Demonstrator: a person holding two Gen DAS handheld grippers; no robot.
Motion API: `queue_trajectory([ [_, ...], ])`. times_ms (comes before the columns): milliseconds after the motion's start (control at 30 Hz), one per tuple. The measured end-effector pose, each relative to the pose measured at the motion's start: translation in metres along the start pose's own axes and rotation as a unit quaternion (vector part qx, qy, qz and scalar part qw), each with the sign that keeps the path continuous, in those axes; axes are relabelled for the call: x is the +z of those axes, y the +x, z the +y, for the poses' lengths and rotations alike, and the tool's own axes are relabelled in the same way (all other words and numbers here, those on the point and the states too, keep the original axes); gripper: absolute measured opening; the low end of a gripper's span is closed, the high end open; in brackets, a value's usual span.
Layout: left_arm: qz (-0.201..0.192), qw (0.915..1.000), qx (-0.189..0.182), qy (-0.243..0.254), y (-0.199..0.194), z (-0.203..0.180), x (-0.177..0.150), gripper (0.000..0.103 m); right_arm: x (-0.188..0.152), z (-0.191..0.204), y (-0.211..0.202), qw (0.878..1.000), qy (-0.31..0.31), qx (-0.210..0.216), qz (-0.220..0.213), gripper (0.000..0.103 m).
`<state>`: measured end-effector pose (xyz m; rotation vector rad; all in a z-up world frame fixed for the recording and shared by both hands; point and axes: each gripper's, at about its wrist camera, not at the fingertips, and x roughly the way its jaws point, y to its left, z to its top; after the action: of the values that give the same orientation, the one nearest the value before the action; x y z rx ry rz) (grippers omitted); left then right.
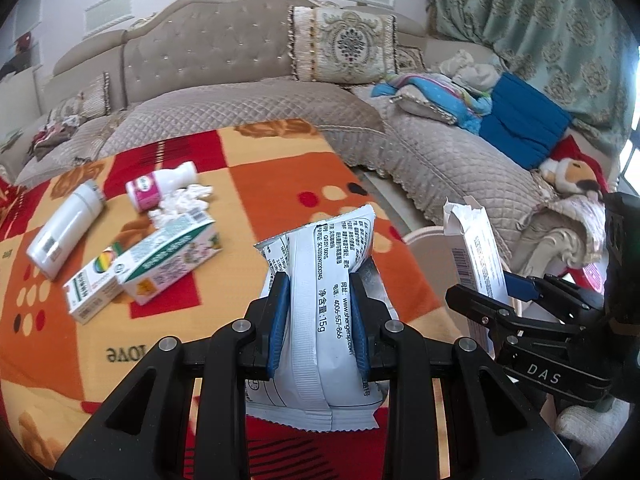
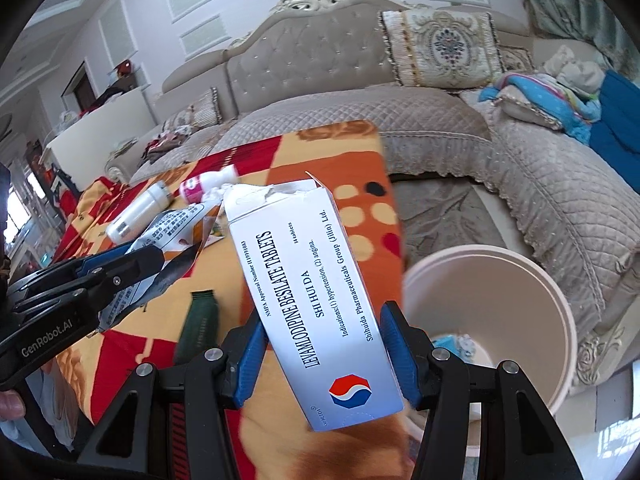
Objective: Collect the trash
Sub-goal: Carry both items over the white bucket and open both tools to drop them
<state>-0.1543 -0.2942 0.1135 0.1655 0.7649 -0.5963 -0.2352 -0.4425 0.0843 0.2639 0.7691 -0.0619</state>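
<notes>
We note the left gripper (image 1: 320, 320) clamped on a white snack wrapper (image 1: 324, 280), held above the patterned blanket (image 1: 276, 176) — fingers narrowed to the wrapper's width. The right gripper (image 2: 326, 356) grips a white tablet box (image 2: 316, 292) with a torn top flap, held just beside the pale bin (image 2: 560, 308), over the blanket's edge. Farther along the blanket from the bin lie two cartons (image 1: 140, 268), a white bottle (image 1: 66, 228), a pink-labelled bottle (image 1: 160, 186) and crumpled tissue (image 1: 184, 200).

Beige quilted sofa (image 1: 248, 108) behind; ornate cushion (image 1: 344, 44) against its back, blue blanket (image 1: 520, 124) at right, green curtain (image 1: 552, 20) beyond.
</notes>
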Motion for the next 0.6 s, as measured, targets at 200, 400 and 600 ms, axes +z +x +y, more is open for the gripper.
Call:
queue_trajectory([
  [200, 0.014, 0.9995, -0.022, 0.020, 0.014, -0.033, 0.004, 0.026, -0.006, -0.031, -0.007, 0.999, 0.025, -0.020, 0.002, 0.054],
  [400, 0.027, 0.9980, -0.039, 0.042, 0.029, -0.067, 0.004, 0.026, -0.014, -0.064, -0.010, 0.998, 0.053, -0.042, 0.009, 0.054],
  [600, 0.044, 0.9962, -0.052, 0.054, 0.046, -0.092, 0.003, 0.026, -0.023, -0.090, -0.009, 0.996, 0.075, -0.055, 0.017, 0.054],
])
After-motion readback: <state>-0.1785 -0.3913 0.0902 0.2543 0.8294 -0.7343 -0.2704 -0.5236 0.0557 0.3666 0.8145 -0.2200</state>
